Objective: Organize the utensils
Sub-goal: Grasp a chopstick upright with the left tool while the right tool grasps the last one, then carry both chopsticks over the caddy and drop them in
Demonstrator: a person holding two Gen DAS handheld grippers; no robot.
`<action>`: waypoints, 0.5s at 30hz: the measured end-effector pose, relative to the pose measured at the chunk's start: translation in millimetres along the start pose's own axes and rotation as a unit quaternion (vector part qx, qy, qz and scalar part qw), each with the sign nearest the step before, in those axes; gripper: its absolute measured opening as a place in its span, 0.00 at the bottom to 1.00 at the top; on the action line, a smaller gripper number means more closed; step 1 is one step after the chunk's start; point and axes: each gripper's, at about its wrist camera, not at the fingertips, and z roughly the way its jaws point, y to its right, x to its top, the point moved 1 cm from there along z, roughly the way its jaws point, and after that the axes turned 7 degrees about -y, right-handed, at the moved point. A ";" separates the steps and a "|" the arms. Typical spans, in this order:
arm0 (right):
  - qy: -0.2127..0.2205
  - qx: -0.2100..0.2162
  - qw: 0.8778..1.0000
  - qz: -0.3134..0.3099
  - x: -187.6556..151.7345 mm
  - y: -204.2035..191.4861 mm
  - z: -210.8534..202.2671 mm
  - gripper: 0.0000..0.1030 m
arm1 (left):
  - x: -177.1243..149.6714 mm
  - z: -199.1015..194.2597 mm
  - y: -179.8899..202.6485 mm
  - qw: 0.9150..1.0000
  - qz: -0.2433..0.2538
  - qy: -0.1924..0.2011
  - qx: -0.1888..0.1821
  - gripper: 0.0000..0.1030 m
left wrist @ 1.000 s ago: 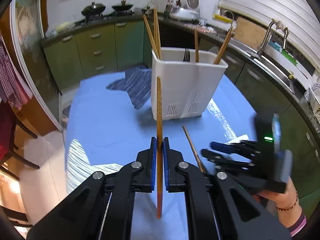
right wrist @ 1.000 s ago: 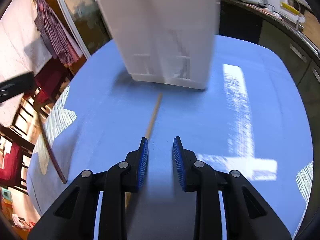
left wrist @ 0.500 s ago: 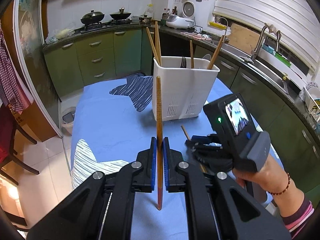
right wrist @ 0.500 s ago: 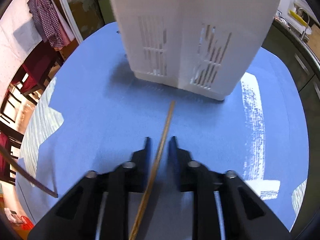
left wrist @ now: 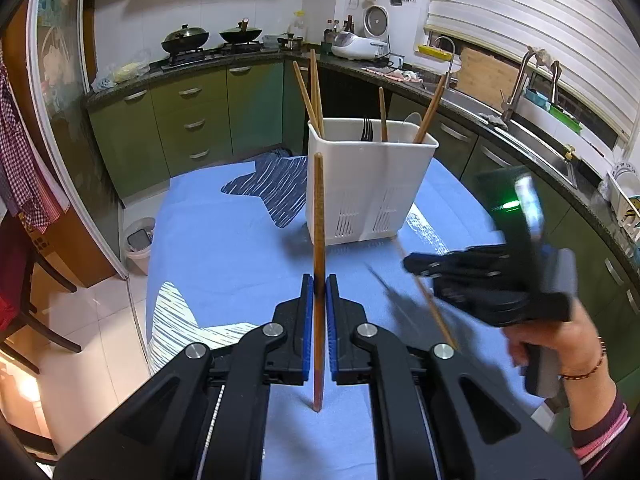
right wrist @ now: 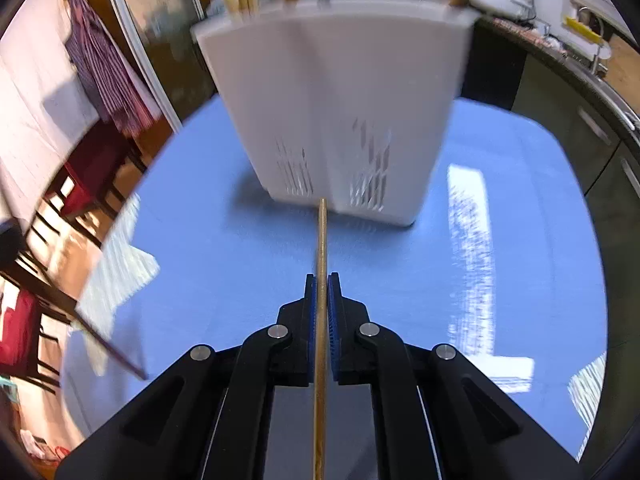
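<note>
Far to the left a checked cloth hangs by a dark chair, and a small bin stands on the floor beside the table, which wears a blue cover. A dark blue striped patch lies on that cover, just left of the white holder.

The left gripper has its jaws squeezed tight on a dark chopstick. The stick stands almost straight up — its top reaches in front of the holder's left edge, and its bottom end hangs below the jaws, above the table.

The holder stands upright near the middle of the table. Two chopsticks lean in its left corner, a fork and one more stick poke up in the middle, and another stick leans at the right.

To the right, the right gripper is blurry in the left camera. Its own camera shows the jaws closed on a pale chopstick — the stick points at the bottom of the holder, with its tip just in front of the holder's wall. The hand that holds this gripper wears a thin bracelet.

Behind the table a sink sits in the counter.
</note>
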 end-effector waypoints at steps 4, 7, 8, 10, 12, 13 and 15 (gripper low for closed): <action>0.051 -0.001 0.999 -0.003 -11.5 2.6 -44.3 0.06 | 1.0 -2.2 -1.3 1.000 0.001 0.002 0.001 0.06; 0.086 -0.003 0.996 -0.001 -26.6 10.3 -78.0 0.06 | 1.1 -2.7 -1.8 1.000 0.003 0.002 0.002 0.06; 0.096 -0.004 0.995 0.002 -34.8 14.8 -90.5 0.06 | 1.5 -3.3 -1.4 1.000 0.004 0.002 0.003 0.06; 0.122 -0.008 0.992 0.008 -44.3 17.8 -107.6 0.06 | 1.0 -3.6 -1.3 1.000 0.005 0.002 0.004 0.06; 0.142 -0.012 0.990 0.014 -51.8 18.4 -120.4 0.06 | 0.8 -3.6 -1.3 1.000 0.004 0.002 0.004 0.06; 0.156 -0.015 0.988 0.016 -57.6 19.8 -128.6 0.06 | 0.7 -3.7 -1.4 1.000 0.004 0.002 0.004 0.06; 0.171 -0.023 0.985 0.018 -65.2 23.9 -142.2 0.06 | 0.7 -3.6 -1.1 1.000 0.005 0.002 0.005 0.06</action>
